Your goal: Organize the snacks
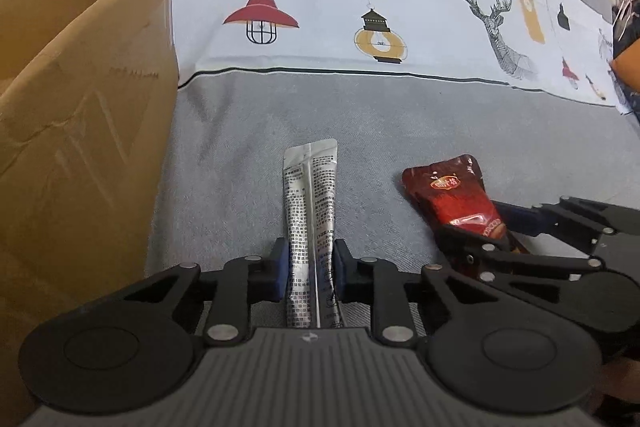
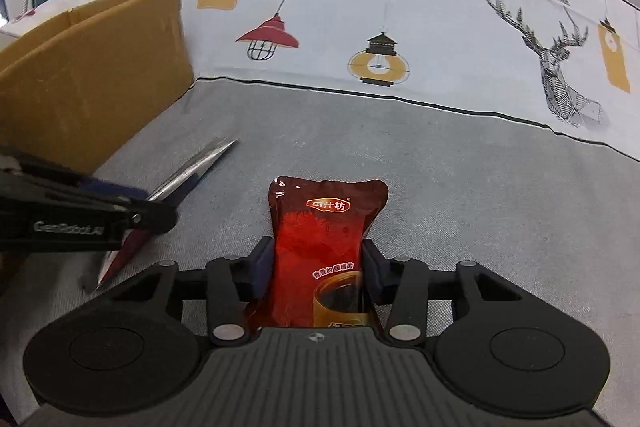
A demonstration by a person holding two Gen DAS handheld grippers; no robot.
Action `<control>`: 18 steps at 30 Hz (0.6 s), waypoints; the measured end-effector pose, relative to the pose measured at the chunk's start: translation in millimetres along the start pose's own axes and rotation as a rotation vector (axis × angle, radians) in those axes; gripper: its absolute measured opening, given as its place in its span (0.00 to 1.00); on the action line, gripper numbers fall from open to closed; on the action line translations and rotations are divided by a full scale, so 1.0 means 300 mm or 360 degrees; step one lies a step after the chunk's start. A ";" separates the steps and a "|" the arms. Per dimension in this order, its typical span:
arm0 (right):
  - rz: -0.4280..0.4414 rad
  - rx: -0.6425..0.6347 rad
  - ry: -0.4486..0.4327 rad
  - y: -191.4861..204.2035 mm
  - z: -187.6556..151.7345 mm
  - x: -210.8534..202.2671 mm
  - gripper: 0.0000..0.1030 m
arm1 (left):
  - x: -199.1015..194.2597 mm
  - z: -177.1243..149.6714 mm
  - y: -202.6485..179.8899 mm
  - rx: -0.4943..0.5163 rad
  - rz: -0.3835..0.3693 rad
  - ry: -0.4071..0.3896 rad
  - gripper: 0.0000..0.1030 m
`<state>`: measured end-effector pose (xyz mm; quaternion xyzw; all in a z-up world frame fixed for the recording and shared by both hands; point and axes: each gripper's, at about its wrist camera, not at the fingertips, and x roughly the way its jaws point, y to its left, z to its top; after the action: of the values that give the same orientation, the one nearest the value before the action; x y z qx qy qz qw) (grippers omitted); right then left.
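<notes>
On the grey bed, beside the box (image 1: 80, 107), your left gripper (image 1: 309, 267) pinches the silver sachet (image 1: 310, 203) while your right gripper (image 2: 318, 267) clamps the red sachet (image 2: 320, 235), both lying flat, probably for boxing.

Right hand-held gripper (image 2: 318, 269) pads against red snack pouch (image 2: 320, 243) on grey cloth (image 2: 460, 187); left hand-held gripper (image 2: 160, 207) clamps silver packet (image 2: 196, 167); cardboard box (image 2: 92, 75) behind.

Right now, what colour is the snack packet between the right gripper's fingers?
Dark red snack packet with a brown drink picture; clearest in the right wrist view.
</notes>
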<state>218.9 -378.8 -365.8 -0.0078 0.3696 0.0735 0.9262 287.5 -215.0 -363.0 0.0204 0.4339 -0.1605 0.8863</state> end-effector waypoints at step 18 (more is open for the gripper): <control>-0.0009 0.0238 -0.0321 0.080 0.168 -0.400 0.43 | -0.451 0.117 0.010 -0.0017 -0.0137 -0.0327 0.23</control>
<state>163.9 -367.4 -245.9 0.0677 0.2791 0.0435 0.9569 237.8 -182.2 -236.7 -0.0196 0.3420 -0.1974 0.9185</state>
